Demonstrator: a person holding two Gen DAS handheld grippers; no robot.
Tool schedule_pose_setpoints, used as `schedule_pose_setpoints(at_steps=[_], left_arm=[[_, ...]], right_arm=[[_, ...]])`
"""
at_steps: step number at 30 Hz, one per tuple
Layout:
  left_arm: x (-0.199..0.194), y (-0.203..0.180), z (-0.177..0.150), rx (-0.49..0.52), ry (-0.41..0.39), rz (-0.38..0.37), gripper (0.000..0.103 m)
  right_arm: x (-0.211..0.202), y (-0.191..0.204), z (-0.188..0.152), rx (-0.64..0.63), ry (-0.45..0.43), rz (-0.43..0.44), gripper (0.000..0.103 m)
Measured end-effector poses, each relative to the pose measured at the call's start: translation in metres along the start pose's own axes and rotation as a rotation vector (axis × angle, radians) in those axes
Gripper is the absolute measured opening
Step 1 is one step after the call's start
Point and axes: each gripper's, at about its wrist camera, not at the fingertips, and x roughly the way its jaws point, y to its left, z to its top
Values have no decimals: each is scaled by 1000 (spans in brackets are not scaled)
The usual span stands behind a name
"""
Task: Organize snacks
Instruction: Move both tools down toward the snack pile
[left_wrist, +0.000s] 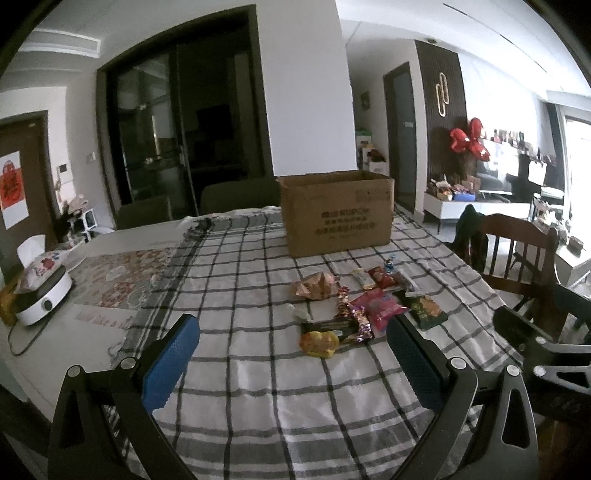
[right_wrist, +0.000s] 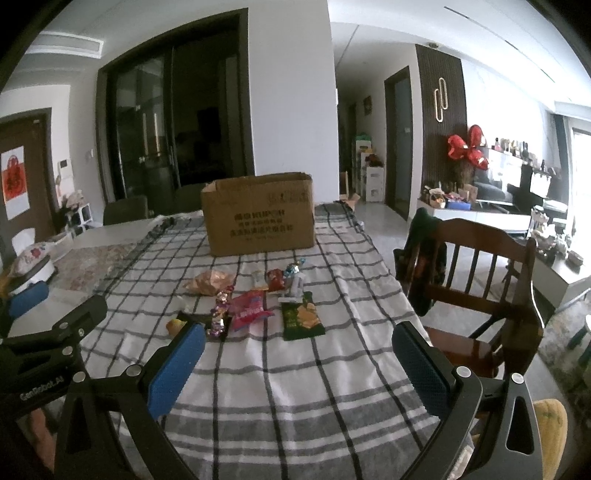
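- Snacks (left_wrist: 354, 306) lie scattered mid-table on the checked cloth (left_wrist: 258, 387), ahead of both grippers.
- Left gripper (left_wrist: 291, 354) and right gripper (right_wrist: 299, 354) hover above the cloth, jaws spread wide, holding nothing.
- Cardboard box (right_wrist: 258, 218) stands beyond the snacks.

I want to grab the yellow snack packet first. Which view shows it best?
The left wrist view: the yellow packet lies whole and unobstructed between the open fingers. In the right wrist view it is mostly hidden behind a blue finger pad.
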Motion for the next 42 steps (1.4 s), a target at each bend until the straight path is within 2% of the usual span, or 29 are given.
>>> schedule_pose_setpoints(at_steps=[4,7,12,21,27,33,42], left_arm=[[16,-4,6,11,15,-42,100],[29,-8,12,-1,39,-76,93],[55,-20,13,5,83,-120,74],[98,-48,4,29,167,-179,48],[126,-56,-4,20,226,-183,35],[150,-59,-10,-4,277,-190,28],[169,-61,-19,-16,322,-194,23]], right_arm=[[16,-4,6,-24,11,8,102],[27,-7,12,-19,20,10,102],[49,-16,19,-7,49,11,102],[89,-22,20,-52,112,15,96],[112,-20,19,-73,154,36,91],[133,-15,13,-74,201,53,83],[148,-14,8,-67,233,52,81]])
